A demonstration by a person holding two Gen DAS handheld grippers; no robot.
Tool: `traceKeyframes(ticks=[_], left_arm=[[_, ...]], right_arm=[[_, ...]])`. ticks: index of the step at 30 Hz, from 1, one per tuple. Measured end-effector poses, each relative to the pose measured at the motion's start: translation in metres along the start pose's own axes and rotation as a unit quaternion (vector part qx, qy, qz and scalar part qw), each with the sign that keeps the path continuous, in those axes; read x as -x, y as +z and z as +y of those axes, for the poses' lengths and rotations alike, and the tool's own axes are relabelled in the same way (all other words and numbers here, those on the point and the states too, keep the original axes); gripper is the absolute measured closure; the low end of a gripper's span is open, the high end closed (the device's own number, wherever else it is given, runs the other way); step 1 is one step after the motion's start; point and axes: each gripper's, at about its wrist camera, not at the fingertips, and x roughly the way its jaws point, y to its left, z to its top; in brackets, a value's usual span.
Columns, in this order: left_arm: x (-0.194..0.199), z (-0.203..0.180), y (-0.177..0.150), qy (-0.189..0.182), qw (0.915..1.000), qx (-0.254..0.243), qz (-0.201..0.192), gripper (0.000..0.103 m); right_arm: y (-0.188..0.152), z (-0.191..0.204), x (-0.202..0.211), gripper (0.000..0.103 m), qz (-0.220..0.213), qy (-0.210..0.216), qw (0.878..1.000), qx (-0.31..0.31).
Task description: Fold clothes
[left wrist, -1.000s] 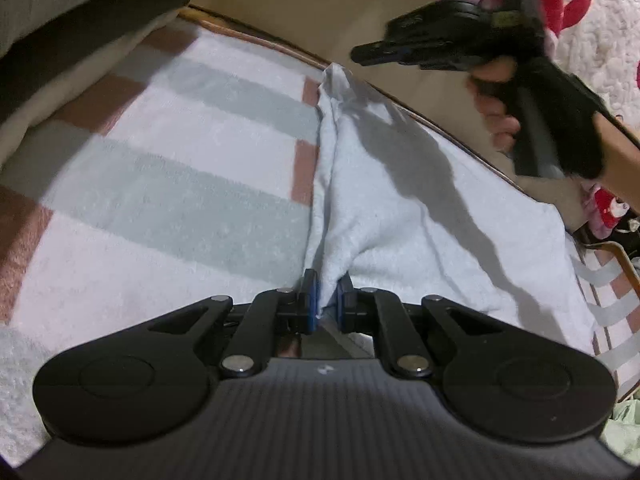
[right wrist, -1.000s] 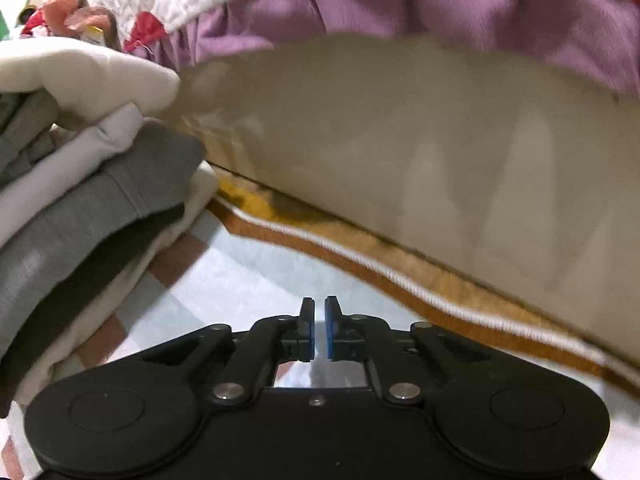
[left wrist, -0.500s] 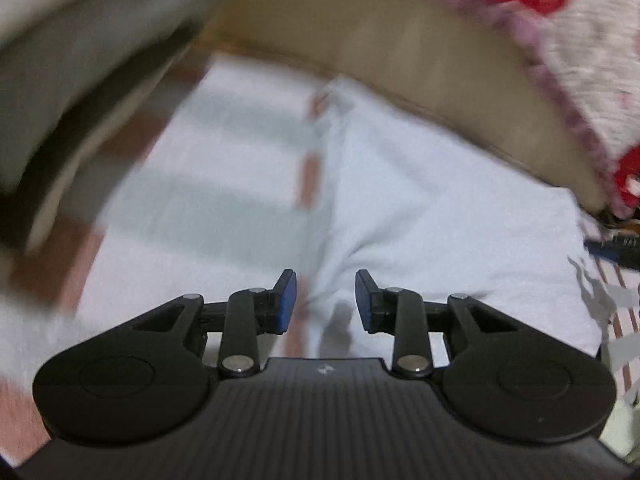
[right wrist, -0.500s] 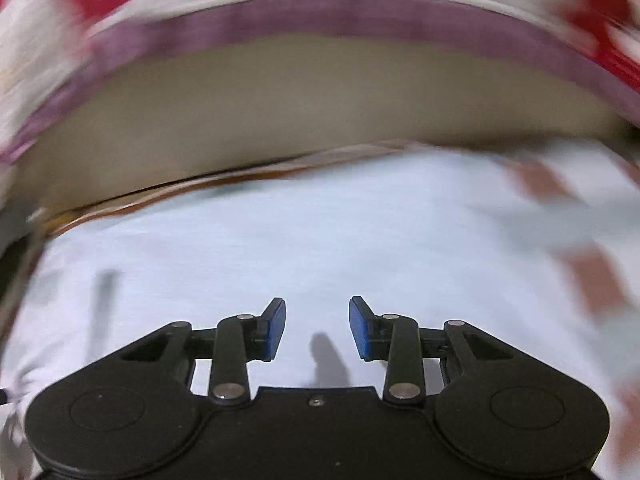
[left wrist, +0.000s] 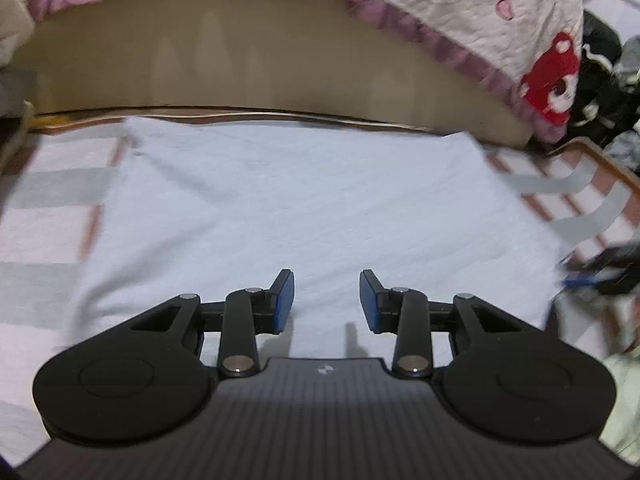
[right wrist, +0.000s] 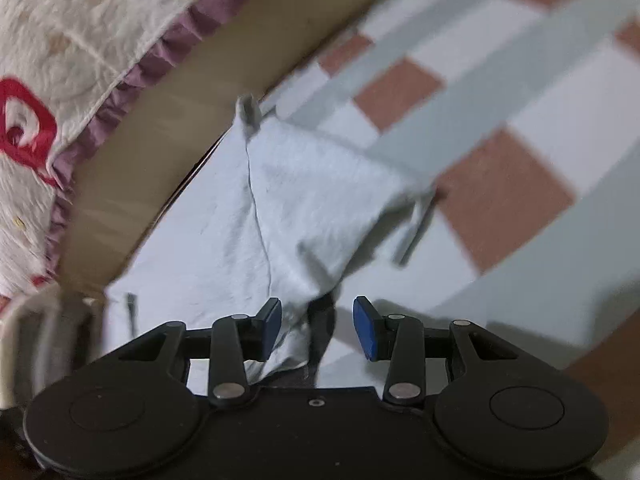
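A pale blue folded garment lies flat on a checked blanket. My left gripper is open and empty just above its near edge. In the right wrist view the same garment shows a raised fold and a loose corner. My right gripper is open, with that corner of cloth lying between the fingers. The right gripper also shows blurred at the right edge of the left wrist view.
A beige bed side under a white quilt with purple frill runs along the far edge. Dark clutter sits at the far right. A pale green cloth lies at the near right.
My left gripper let go of the garment and opened. My right gripper opened too. The garment now lies flat, and both cameras swung to new angles over it.
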Motion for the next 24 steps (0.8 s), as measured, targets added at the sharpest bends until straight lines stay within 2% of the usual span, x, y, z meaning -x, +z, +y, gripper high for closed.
traceKeyframes(ticks=[1, 3, 6, 8, 9, 11, 13, 16, 17, 19, 20, 22, 23, 24], left_arm=[[-0.007, -0.012, 0.006, 0.006, 0.9999, 0.008, 0.013, 0.065], [-0.021, -0.044, 0.012, 0.009, 0.9996, -0.019, 0.017, 0.064], [-0.048, -0.092, 0.017, -0.004, 0.9988, -0.043, 0.023, 0.064], [-0.07, -0.121, 0.022, -0.019, 0.9981, -0.054, 0.02, 0.064], [-0.08, -0.135, 0.023, -0.014, 0.9973, -0.069, 0.02, 0.064], [-0.097, -0.158, 0.022, 0.014, 0.9941, -0.106, 0.02, 0.064], [-0.11, -0.174, 0.019, 0.037, 0.9891, -0.141, 0.021, 0.064], [-0.118, -0.177, 0.015, 0.017, 0.99, -0.137, 0.027, 0.064], [-0.119, -0.172, 0.013, 0.006, 0.992, -0.122, 0.033, 0.064], [-0.12, -0.163, 0.01, -0.011, 0.9947, -0.092, 0.045, 0.064], [-0.122, -0.16, 0.009, -0.009, 0.9954, -0.08, 0.051, 0.064], [-0.123, -0.154, 0.005, -0.005, 0.9957, -0.067, 0.063, 0.064], [-0.123, -0.15, 0.002, -0.003, 0.9956, -0.064, 0.068, 0.064], [-0.121, -0.146, 0.0, -0.001, 0.9958, -0.059, 0.07, 0.064]], right_arm=[[0.002, -0.002, -0.007, 0.057, 0.009, 0.014, 1.0, -0.013], [0.005, -0.005, -0.014, 0.057, 0.022, 0.036, 0.998, -0.036], [0.014, -0.01, -0.028, 0.056, 0.007, 0.06, 0.996, -0.062], [0.018, -0.014, -0.029, 0.056, -0.031, 0.064, 0.994, -0.082], [0.018, -0.017, -0.029, 0.056, -0.054, 0.064, 0.992, -0.091], [0.021, -0.023, -0.03, 0.054, -0.094, 0.075, 0.986, -0.112], [0.027, -0.027, -0.029, 0.053, -0.114, 0.081, 0.982, -0.124], [0.039, -0.03, -0.026, 0.051, -0.146, 0.081, 0.978, -0.122], [0.042, -0.03, -0.027, 0.052, -0.154, 0.083, 0.978, -0.115], [0.048, -0.024, -0.029, 0.088, -0.151, 0.078, 0.982, -0.083], [0.049, -0.018, -0.025, 0.098, -0.165, 0.057, 0.983, -0.057], [0.049, 0.002, -0.014, 0.098, -0.2, 0.012, 0.98, 0.013], [0.046, 0.02, -0.008, 0.098, -0.216, -0.017, 0.974, 0.073], [0.039, 0.041, -0.007, 0.098, -0.224, -0.055, 0.961, 0.151]])
